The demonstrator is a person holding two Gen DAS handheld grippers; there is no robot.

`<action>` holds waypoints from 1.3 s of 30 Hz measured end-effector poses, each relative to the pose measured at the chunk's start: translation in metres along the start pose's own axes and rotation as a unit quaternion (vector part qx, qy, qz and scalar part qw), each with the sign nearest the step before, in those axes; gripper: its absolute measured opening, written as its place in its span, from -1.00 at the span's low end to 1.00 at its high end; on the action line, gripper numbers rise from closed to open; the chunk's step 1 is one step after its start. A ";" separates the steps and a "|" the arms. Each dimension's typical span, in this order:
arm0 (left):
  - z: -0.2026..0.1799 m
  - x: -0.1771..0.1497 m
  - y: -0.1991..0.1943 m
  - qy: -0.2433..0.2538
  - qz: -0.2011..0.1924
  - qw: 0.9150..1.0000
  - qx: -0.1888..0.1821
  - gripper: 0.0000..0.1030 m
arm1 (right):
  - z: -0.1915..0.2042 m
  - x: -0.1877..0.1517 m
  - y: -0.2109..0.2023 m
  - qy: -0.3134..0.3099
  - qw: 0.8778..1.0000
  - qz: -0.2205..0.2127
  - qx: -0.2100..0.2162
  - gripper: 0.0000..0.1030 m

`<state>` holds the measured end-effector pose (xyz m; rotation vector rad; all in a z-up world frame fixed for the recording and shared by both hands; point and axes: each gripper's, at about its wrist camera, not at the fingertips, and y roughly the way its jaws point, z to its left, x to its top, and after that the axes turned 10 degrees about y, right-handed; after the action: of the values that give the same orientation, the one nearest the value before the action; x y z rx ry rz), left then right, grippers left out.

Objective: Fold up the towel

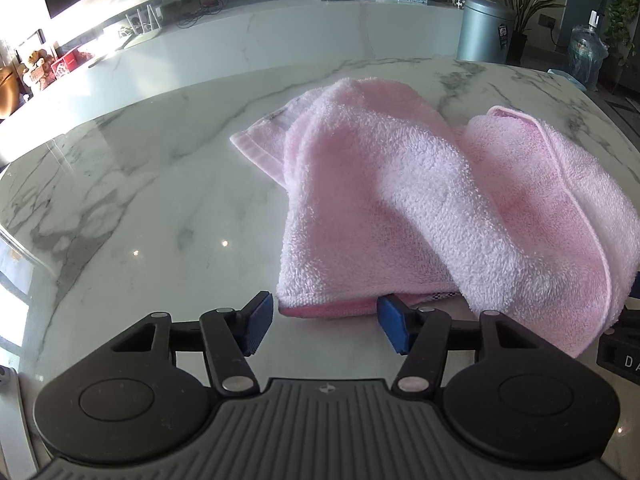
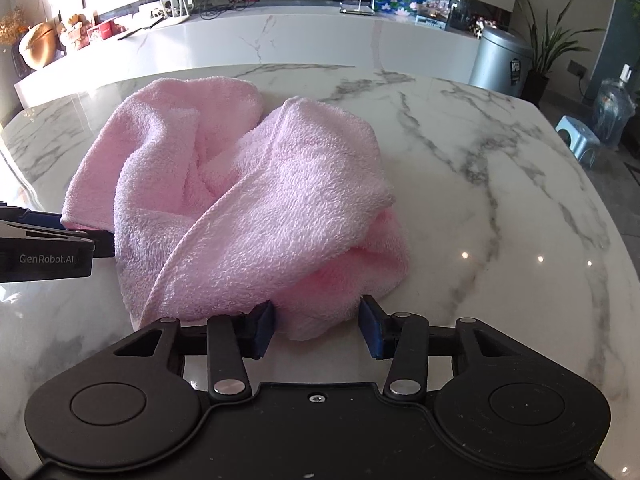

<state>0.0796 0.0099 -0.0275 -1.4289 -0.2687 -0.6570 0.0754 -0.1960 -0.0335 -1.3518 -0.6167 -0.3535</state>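
Pink terry towel (image 1: 420, 208) sits crumpled in a heap on my marble worktop (image 1: 160, 184), unfolded, layers overlapping so I can't trace which edge is which. Its right side runs out of the left wrist view. A checked strip of trim peeks from under the near hem, too small to read.

Left hand-held gripper (image 1: 326, 322): pads apart, near hem of the towel lies between them at the tips, right pad at the fabric edge, left pad looks clear. Not clamped as far as I can see.

Right hand-held gripper (image 2: 318, 322): a lump of towel fills the gap and both pads sit against it; reads as a grasp on the towel.

Left unit's body enters the right wrist view at the left edge, cut off, lettering "GenRobot.AI". In the left view, partial "DA" on a black part at right edge. Label on the grey bin (image 1: 484, 28) behind is unreadable.
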 end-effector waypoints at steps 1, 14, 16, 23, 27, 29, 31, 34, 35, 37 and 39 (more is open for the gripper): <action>0.001 0.001 0.002 -0.001 -0.001 1.000 -0.002 0.08 | 0.000 0.000 0.001 -0.001 1.000 0.000 0.001 -0.44; 0.012 0.003 -0.008 -0.014 -0.023 0.999 -0.027 -0.84 | -0.008 0.006 -0.010 0.009 1.000 0.000 -0.011 -0.69; 0.014 0.003 -0.012 -0.014 -0.025 0.999 -0.019 -0.85 | -0.012 0.007 -0.015 0.011 1.000 0.001 -0.017 -0.69; 0.026 0.007 -0.036 -0.008 -0.036 0.999 0.008 -0.86 | -0.035 0.008 -0.037 0.024 0.999 -0.006 -0.045 -0.70; 0.031 0.008 -0.050 -0.009 -0.045 0.999 0.020 -0.86 | -0.048 0.005 -0.051 0.031 0.998 -0.013 -0.060 -0.70; 0.032 0.007 -0.059 -0.010 -0.050 0.998 0.024 -0.86 | -0.056 0.003 -0.058 0.038 0.997 -0.018 -0.066 -0.70; 0.032 0.005 -0.065 -0.010 -0.054 0.998 0.022 -0.87 | -0.062 0.002 -0.064 0.044 0.996 -0.021 -0.071 -0.70; 0.031 0.003 -0.073 -0.007 -0.059 0.998 0.023 -0.86 | -0.074 0.000 -0.075 0.054 0.995 -0.029 -0.082 -0.70; 0.031 0.002 -0.076 -0.007 -0.061 0.998 0.022 -0.86 | -0.078 -0.001 -0.079 0.057 0.994 -0.032 -0.086 -0.70; 0.029 0.001 -0.081 -0.005 -0.065 0.998 0.022 -0.86 | -0.085 -0.001 -0.085 0.063 0.993 -0.036 -0.092 -0.70; 0.027 0.001 -0.088 -0.003 -0.073 0.997 0.022 -0.86 | -0.094 -0.002 -0.092 0.071 0.992 -0.040 -0.100 -0.70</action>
<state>0.0364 0.0355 0.0500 -1.3779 -0.3938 -0.7606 0.0407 -0.3063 0.0295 -1.4804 -0.5295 -0.5840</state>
